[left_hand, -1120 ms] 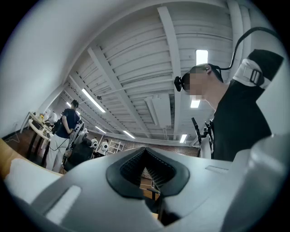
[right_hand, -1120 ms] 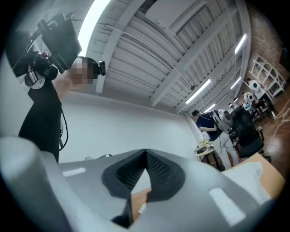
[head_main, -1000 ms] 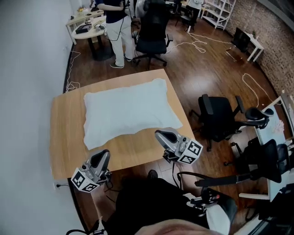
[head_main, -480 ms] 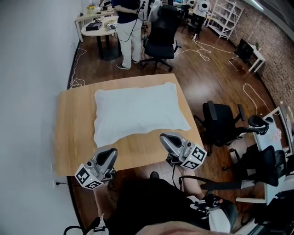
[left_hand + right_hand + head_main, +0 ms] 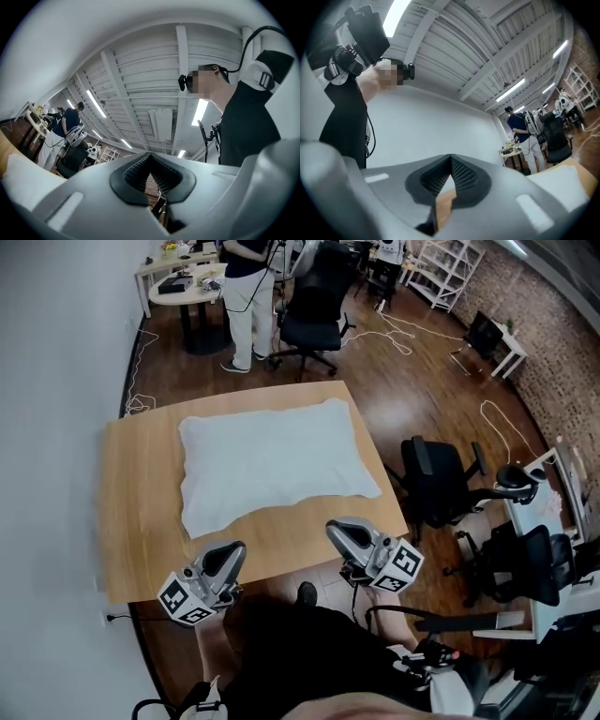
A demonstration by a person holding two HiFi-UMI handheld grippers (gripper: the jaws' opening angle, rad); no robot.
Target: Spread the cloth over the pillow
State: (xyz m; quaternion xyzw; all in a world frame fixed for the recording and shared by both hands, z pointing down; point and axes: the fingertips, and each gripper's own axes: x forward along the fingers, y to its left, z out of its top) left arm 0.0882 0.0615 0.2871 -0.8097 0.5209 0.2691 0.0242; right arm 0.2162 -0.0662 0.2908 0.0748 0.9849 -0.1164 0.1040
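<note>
We see the white cloth (image 5: pixel 272 460) lying spread on the surface (image 5: pixel 141 512), towards its far edge. Our left claw (image 5: pixel 232 552) and right claw (image 5: pixel 339 529) hover at the near edge, both pressed together and empty, apart from the cloth.

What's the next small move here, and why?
Probably open both and reach for the wavy near edge of the white cloth: the left gripper and right gripper are shut, empty, hanging at the near edge of the table, touching nothing.
</note>
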